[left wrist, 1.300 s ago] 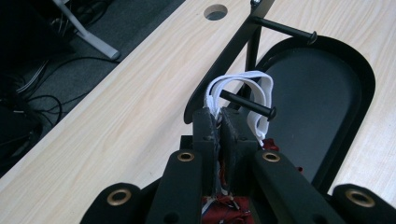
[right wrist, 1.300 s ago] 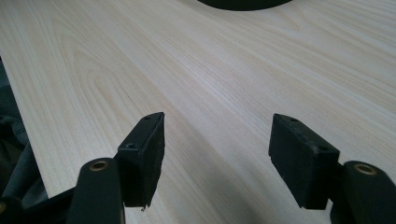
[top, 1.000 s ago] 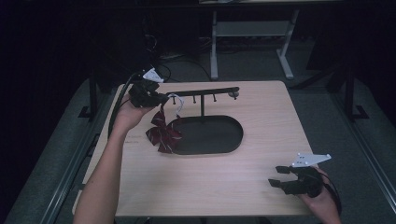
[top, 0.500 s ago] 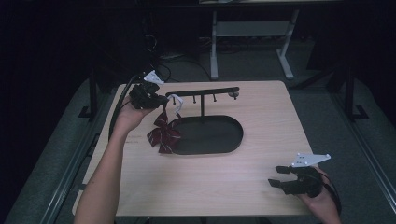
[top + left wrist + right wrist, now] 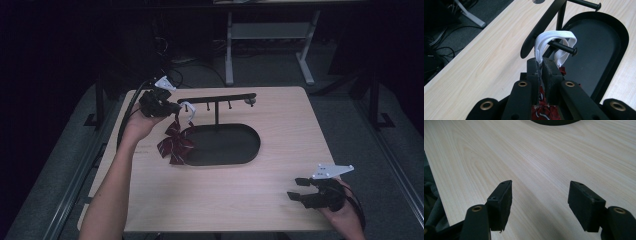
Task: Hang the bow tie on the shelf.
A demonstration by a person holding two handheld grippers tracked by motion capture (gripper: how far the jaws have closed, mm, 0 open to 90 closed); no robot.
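counter [image 5: 260, 195]: pale wood-grain top, mid-frame | on it: black oval-based stand [image 5: 225, 145], centre-left, with a crossbar on one post | plaid bow [image 5: 174, 145] seemingly touching the counter at the base's left edge

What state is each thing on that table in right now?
Left claw: shut on the white elastic strap.
White elastic strap: looped over a peg of the stand, dark red plaid bow hanging below.
Black metal hanger stand: upright on its black oval tray, other pegs bare.
Right claw: open, holding nothing, over the light wooden table.
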